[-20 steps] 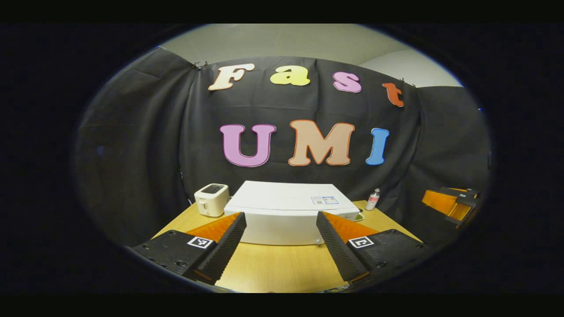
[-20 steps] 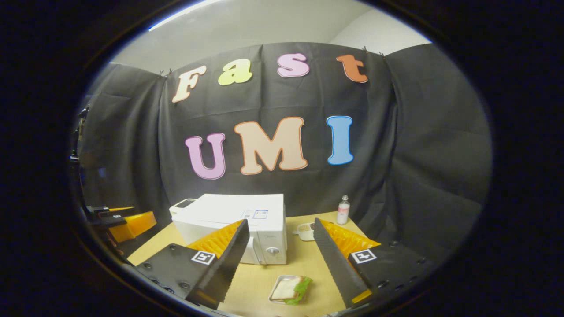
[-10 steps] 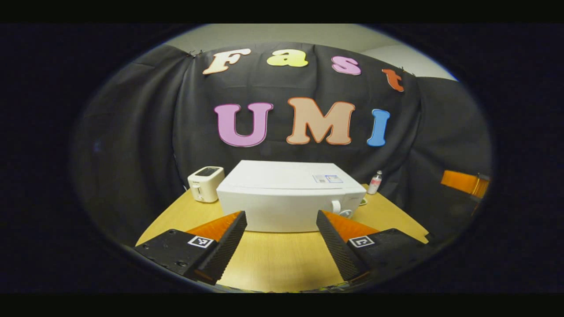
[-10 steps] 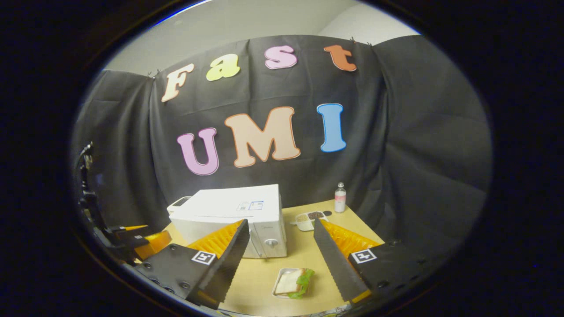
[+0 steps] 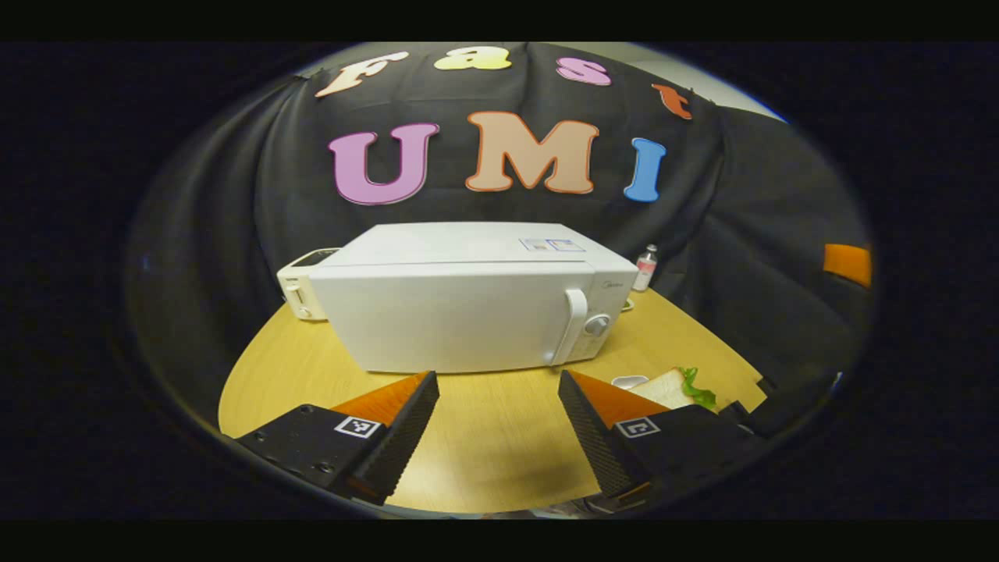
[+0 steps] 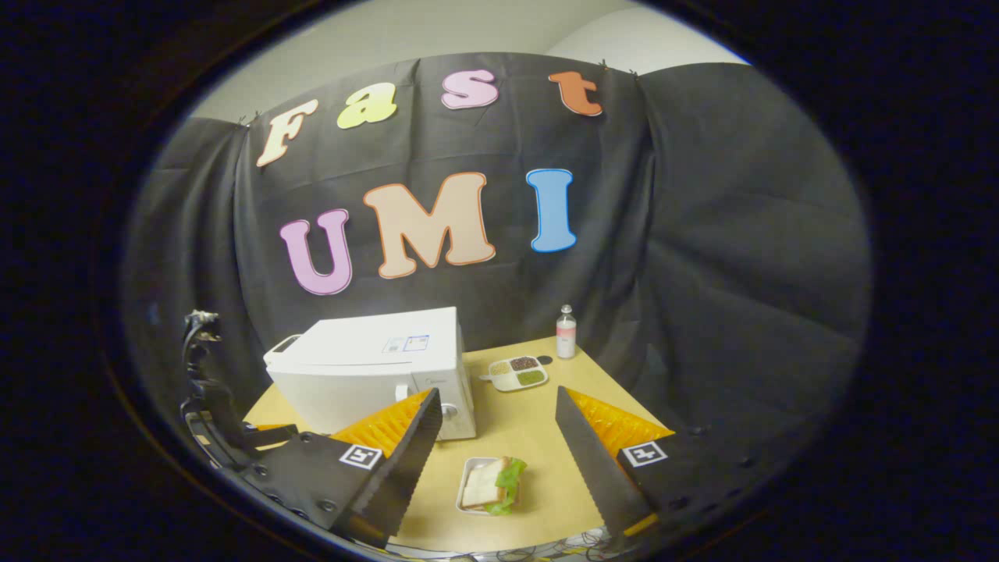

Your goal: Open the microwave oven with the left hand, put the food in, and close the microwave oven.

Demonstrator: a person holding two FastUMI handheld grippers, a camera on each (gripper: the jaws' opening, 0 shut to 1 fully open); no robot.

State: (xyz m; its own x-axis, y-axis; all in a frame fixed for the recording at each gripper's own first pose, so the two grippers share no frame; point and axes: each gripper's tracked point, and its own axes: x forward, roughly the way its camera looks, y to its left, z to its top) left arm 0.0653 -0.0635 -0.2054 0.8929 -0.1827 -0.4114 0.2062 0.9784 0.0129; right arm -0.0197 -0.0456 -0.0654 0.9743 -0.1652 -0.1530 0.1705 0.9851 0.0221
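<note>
Wooden worktop [image 5: 484, 437] is sitting inside a black-cloth booth, carrying all the items. Left tongs [image 5: 498, 425] are hanging wide open over bare wood, gripping nothing. Right tongs [image 6: 499, 453] are also gaping wide, gripping nothing, hovering above the worktop's near edge.

Microwave oven [image 5: 460, 304] is lying straight ahead of the left tongs, near but not touching. It is looking like a plain white box, door shut, with a vertical white handle [image 5: 572, 326] and a round knob [image 5: 598, 325] at its right end, and small stickers on top. In the right gripper view the microwave oven [image 6: 367, 375] is sitting ahead and left of the right tongs, partly hidden behind the left finger.

Food is a sandwich [image 6: 492, 485] with white bread and green lettuce, resting in a small pale tray [image 6: 467, 476]. It is lying between the right tongs' fingers, lower down, apart from both, just in front of the microwave's right corner. In the left gripper view the sandwich [image 5: 671, 386] is peeking out just beyond the right finger.

Farther out: a white toaster [image 5: 300, 285] behind the microwave's left end, a divided snack dish [image 6: 517, 372] and a small bottle [image 6: 566, 332] near the back wall.
</note>
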